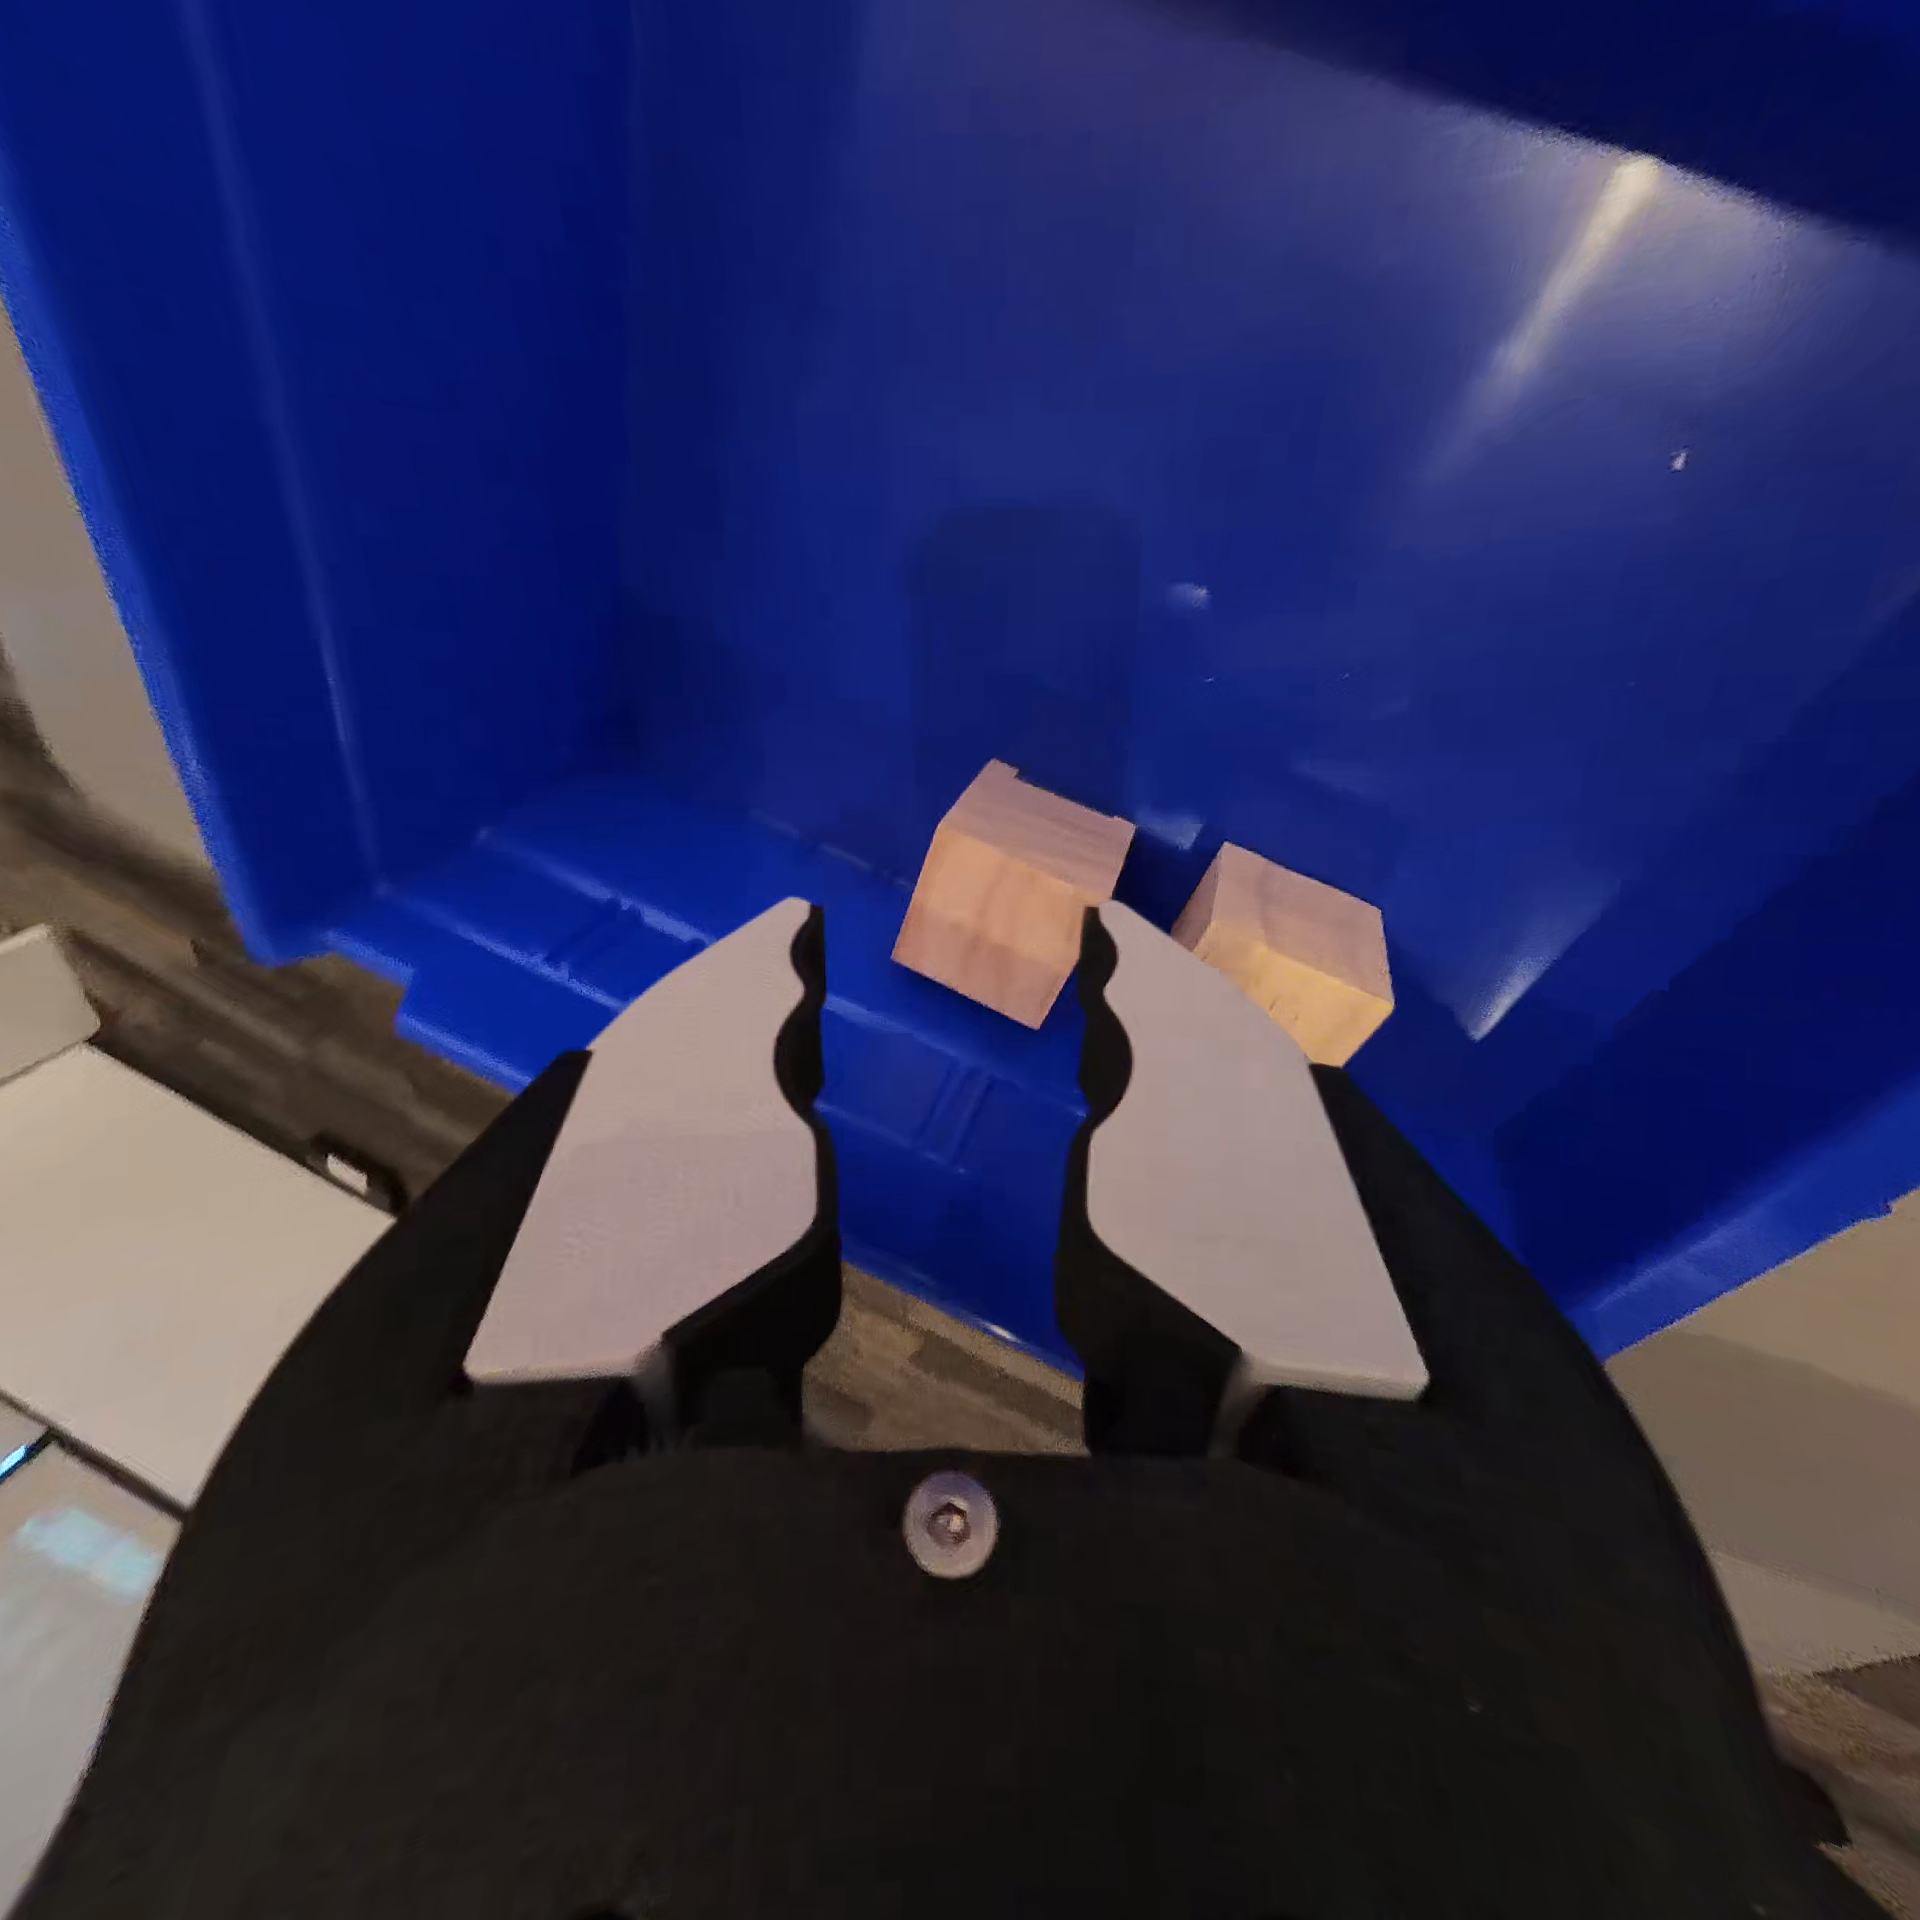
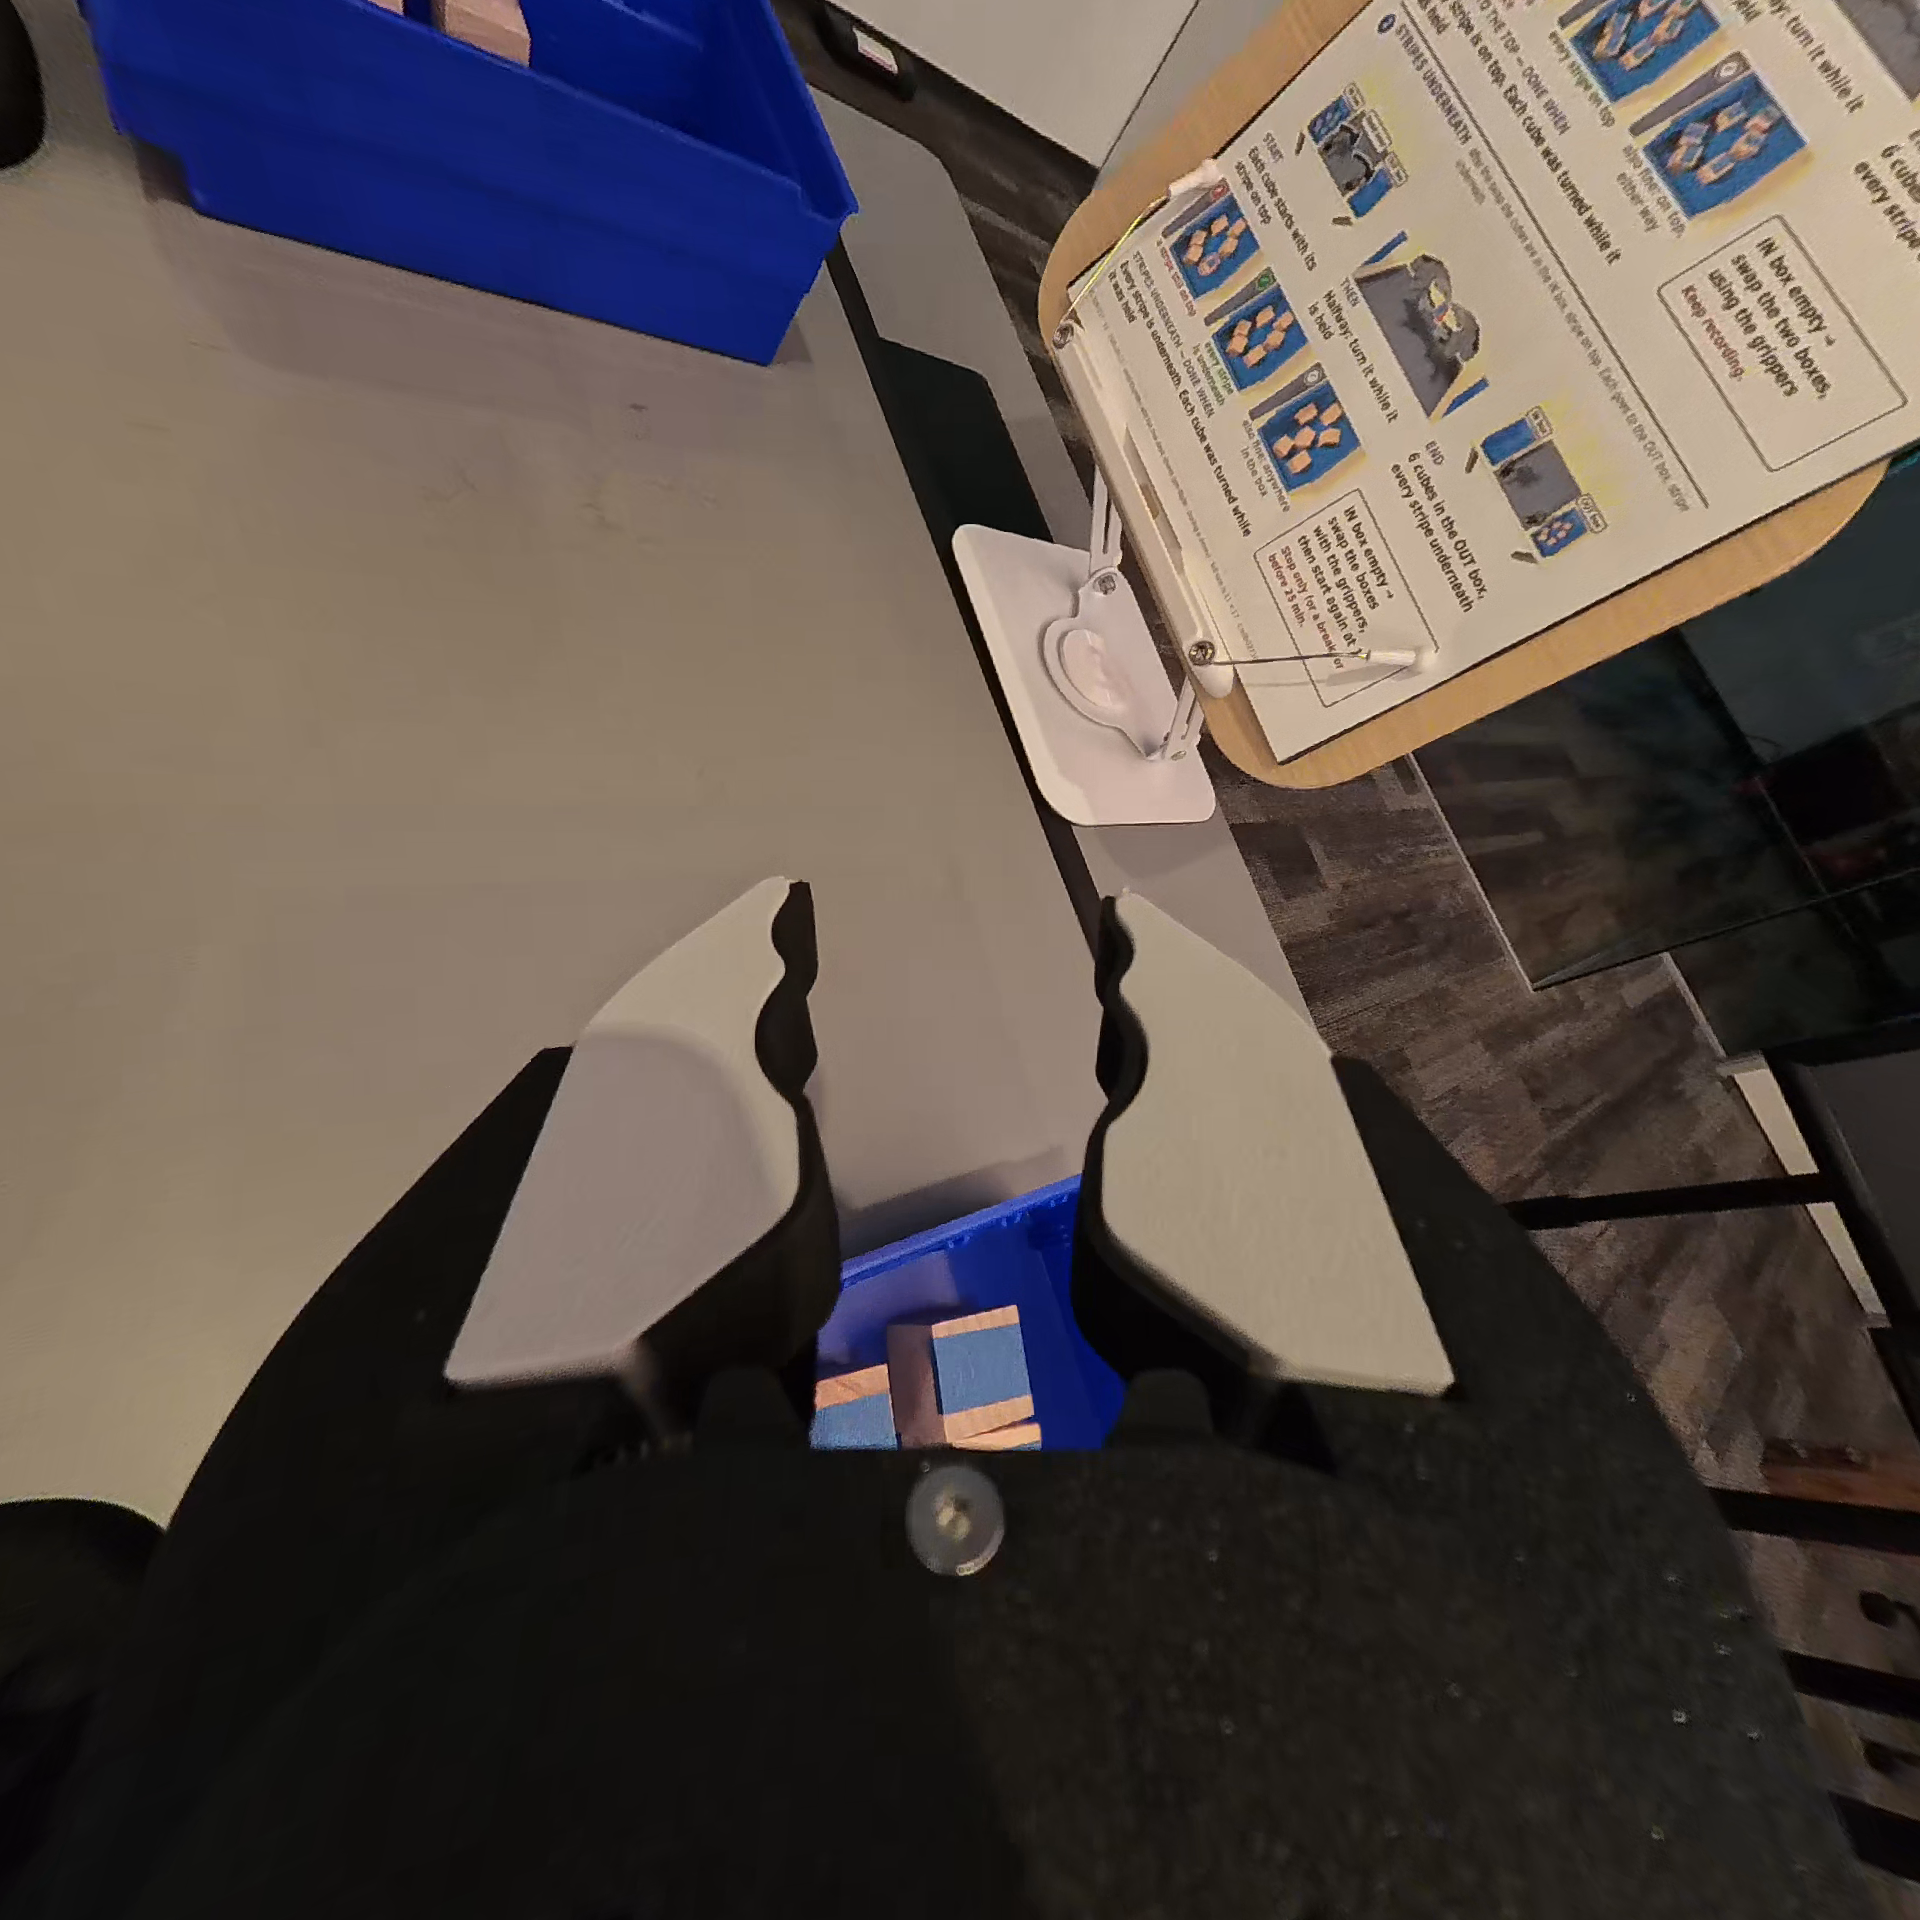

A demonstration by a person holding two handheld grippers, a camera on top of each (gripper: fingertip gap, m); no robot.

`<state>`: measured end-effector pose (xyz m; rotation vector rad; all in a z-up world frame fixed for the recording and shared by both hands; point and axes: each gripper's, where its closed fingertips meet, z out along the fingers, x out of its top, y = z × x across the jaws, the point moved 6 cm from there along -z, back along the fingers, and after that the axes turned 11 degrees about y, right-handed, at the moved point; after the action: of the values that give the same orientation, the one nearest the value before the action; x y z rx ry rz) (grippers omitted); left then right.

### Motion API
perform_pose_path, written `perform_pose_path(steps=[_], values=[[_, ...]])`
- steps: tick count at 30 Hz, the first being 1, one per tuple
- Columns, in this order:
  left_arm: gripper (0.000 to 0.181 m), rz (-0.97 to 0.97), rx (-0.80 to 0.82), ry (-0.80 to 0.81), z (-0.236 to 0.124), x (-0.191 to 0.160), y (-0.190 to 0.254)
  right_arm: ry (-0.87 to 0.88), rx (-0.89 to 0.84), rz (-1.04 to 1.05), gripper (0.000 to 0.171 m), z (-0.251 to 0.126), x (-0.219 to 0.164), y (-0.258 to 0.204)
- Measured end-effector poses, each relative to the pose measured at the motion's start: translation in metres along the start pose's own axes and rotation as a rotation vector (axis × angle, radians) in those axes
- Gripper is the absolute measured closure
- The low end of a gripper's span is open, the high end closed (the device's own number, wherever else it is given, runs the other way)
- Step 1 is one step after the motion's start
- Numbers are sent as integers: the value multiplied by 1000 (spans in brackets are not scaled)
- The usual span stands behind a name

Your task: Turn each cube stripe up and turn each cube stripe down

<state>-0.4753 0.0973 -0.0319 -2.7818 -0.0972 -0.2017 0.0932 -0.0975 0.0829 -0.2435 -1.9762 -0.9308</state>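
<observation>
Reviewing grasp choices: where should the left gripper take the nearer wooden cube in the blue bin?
Grip the nearer cube across its two flat side faces, coming from the bin's open front. It sits apart from the second cube, leaving room for one finger, and the left gripper is open and nearly lined up.

Left wrist view: two plain wooden cubes [image 1: 1013, 904] [image 1: 1288, 951] lie in one blue bin [image 1: 727, 468], no stripe showing on either.

Right wrist view: two blue bins, one far [image 2: 468, 177] and one near [image 2: 966, 1236]. The near bin shows two blue-striped cubes [image 2: 977, 1361] [image 2: 852, 1408]; more may be hidden. One instruction sheet [image 2: 1507, 343] sits on one white stand [image 2: 1081, 675].
</observation>
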Motion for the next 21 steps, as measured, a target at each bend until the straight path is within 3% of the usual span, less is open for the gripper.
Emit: perform_pose_path(steps=[12,21], values=[[123,118,-78,-122,27,-8,4,27,15,26,127,0,-2,4],[138,36,-125,-144,40,-8,2,44,13,31,129,-4,-3,5]])
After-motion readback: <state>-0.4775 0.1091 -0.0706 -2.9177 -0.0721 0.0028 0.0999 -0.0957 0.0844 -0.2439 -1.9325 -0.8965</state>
